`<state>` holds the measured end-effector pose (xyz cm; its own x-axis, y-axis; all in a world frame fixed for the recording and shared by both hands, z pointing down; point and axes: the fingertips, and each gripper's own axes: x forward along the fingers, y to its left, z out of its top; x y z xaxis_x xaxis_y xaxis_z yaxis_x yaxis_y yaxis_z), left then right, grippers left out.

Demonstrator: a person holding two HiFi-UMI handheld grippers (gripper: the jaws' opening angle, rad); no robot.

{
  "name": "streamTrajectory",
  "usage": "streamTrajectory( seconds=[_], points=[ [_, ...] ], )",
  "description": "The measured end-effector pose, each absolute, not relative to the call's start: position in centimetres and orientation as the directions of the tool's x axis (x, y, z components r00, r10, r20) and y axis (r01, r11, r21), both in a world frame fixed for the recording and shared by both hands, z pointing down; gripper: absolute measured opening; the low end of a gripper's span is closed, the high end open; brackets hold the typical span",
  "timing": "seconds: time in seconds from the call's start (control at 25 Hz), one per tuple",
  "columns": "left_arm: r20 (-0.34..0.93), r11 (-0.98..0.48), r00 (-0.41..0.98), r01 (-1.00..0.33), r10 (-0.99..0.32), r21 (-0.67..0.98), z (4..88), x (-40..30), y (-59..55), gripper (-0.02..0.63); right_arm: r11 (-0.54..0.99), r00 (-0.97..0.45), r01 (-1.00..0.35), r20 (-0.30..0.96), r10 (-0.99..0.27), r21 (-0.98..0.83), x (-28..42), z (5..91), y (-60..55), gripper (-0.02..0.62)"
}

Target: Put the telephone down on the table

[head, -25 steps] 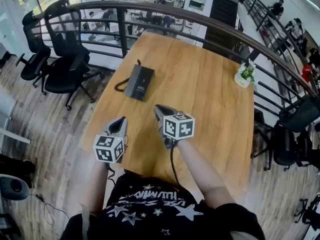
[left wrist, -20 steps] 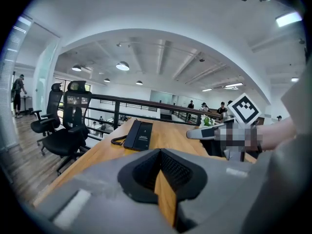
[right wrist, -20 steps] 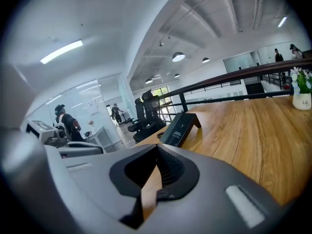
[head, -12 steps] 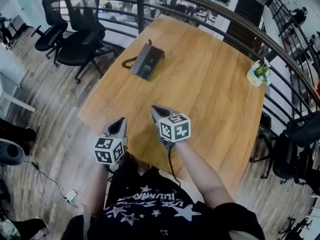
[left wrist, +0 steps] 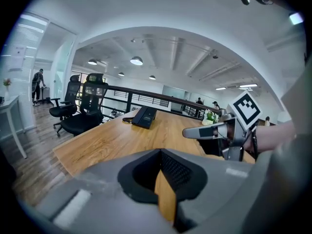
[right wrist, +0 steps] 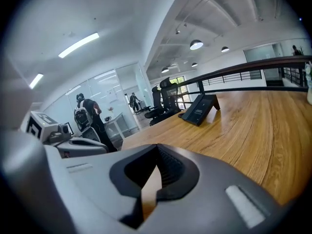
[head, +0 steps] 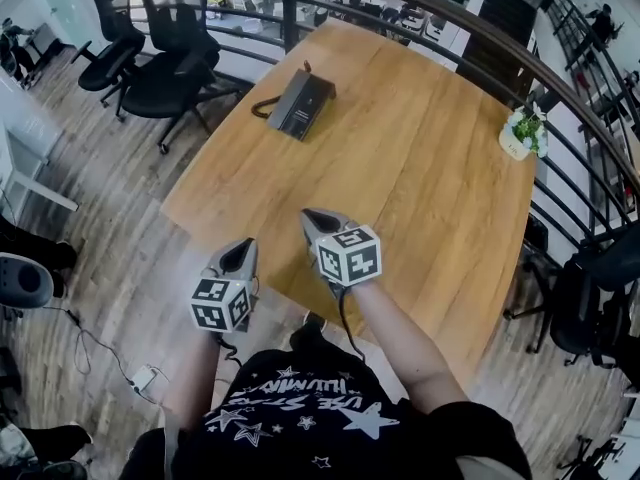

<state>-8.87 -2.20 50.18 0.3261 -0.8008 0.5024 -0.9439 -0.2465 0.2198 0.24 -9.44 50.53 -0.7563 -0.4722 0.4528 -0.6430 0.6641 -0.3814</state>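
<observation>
one white pot point(head: 515, 148) at the table point(head: 420, 178)'s far right edge holds one green plant point(head: 528, 128); one telephone point(head: 300, 105) lies far left. the left gripper point(head: 240, 250) and right gripper point(head: 318, 220) hang by its near edge, both clenched, empty.

Light wooden counter point(head: 420, 183), black corded telephone point(head: 302, 104) lying near its far left corner, small potted plant point(head: 524, 134) at the far right edge

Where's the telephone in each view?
Head view: telephone upper centre-left, at the far end of the table.
Left gripper view: telephone left of centre, mid-height.
Right gripper view: telephone right of centre, mid-height.
Shared landmark: black office chairs, just left of it in every view.
</observation>
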Motion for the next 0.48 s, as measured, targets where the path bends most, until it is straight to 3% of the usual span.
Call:
streamTrajectory(
  seconds=[0.48],
  points=[
    [0.476, -0.176, 0.266, -0.958, -0.838, 0.225, 49.5, -10.7, 12.0, 0.003, 0.721, -0.733, -0.65, 0.447, -0.512, -0.239, -2.2, 49.1, 2.2, -0.002]
  ],
)
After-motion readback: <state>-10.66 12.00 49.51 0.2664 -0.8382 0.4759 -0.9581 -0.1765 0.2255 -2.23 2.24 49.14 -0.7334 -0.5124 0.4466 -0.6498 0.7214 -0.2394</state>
